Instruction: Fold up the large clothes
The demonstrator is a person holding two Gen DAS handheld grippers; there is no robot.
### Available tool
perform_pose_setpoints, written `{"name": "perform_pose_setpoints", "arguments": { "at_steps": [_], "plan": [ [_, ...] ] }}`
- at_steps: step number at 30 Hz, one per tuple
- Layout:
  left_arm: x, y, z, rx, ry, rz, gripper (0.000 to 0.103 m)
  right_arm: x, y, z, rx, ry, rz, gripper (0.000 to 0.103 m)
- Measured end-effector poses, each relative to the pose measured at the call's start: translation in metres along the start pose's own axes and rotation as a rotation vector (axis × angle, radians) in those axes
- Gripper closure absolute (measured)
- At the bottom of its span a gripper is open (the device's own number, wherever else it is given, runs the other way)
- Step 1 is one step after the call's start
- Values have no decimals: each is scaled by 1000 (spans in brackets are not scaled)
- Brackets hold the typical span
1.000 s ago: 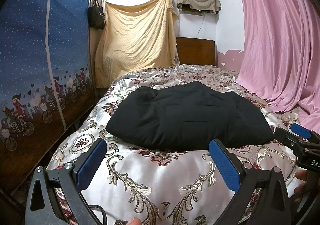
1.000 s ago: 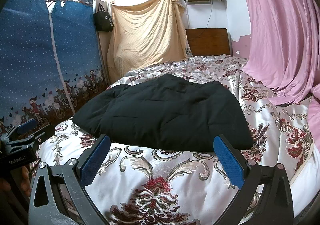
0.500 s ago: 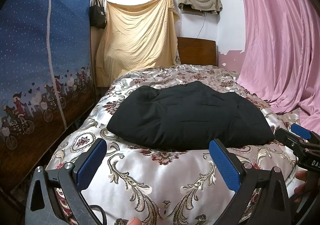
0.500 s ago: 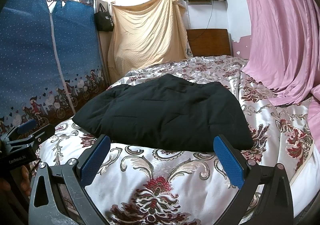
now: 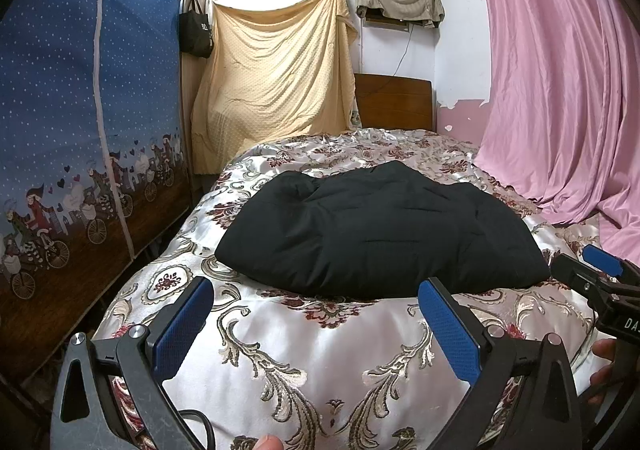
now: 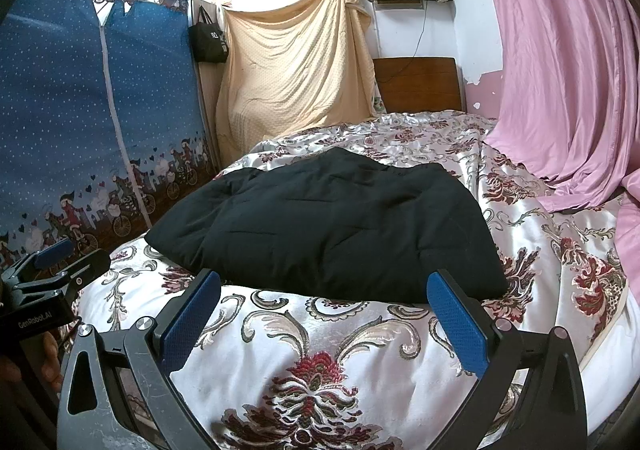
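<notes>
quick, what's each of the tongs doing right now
Left tongs: open, holding nothing, short of the black quilted padded garment.
Right tongs: open, holding nothing, also short of it.

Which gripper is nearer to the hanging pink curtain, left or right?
Right. The right gripper is open over the bed's foot on the side of the pink curtain; the left gripper, also open, is nearer the blue wardrobe.

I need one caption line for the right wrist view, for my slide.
Open right gripper hovers before a folded black quilted garment on a floral bedspread.
</notes>
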State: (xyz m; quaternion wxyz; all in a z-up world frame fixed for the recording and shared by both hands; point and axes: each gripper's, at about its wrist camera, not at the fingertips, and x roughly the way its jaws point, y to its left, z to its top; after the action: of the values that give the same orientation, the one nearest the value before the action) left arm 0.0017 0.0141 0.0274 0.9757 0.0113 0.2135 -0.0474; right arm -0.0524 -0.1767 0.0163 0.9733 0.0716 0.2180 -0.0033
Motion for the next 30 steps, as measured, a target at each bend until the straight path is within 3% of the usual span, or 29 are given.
{"name": "perform_pose_setpoints", "arguments": {
  "at_steps": [30],
  "plan": [
    [0,-2,-2,1,-1,1,0,0,1,-1,-2,2,2,2]
  ]
}}
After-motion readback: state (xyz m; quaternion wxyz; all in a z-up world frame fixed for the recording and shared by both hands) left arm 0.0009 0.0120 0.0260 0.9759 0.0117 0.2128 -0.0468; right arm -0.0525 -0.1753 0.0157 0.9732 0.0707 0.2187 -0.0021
